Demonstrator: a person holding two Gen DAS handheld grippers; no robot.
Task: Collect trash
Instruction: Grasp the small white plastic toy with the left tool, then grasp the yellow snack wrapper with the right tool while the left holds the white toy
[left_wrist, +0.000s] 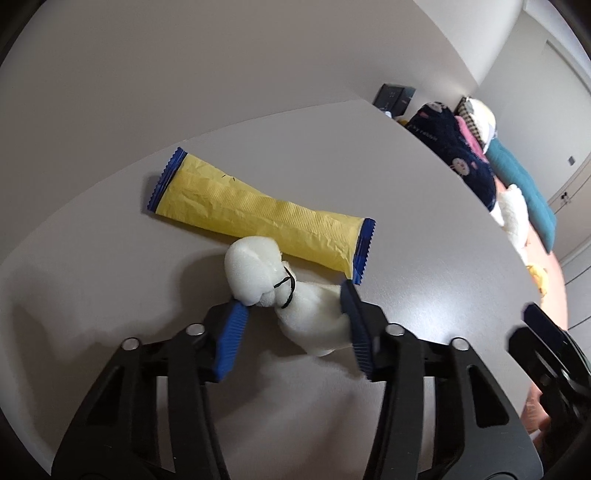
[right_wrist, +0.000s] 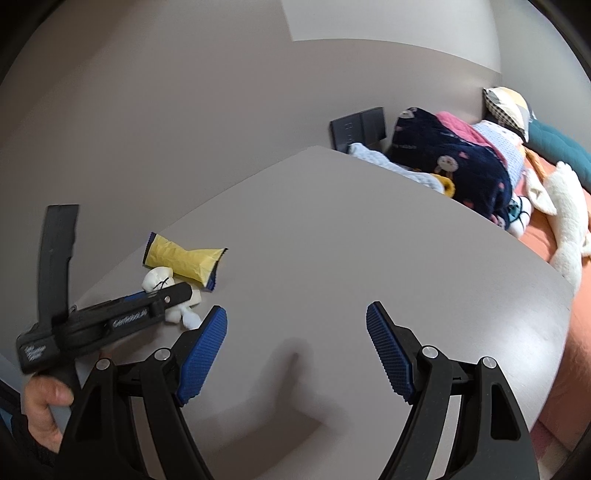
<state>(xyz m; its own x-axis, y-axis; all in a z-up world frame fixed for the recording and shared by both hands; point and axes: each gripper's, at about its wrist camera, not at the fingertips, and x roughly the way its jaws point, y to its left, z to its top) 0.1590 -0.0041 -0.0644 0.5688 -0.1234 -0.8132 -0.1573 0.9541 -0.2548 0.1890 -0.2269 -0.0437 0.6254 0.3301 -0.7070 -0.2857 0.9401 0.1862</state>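
Left gripper (left_wrist: 295, 299): jaws spread, straddling the white wad (left_wrist: 295, 295) on the table (left_wrist: 424, 240), just near of the yellow wrapper (left_wrist: 258, 218).
Right gripper (right_wrist: 295, 332): released, empty.
Risk: the soft wad may squirt out; the right pad (left_wrist: 354, 325) may snag the wrapper.

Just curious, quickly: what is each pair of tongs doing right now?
Left tongs: open around the white foam wad, not clamped.
Right tongs: open, empty.
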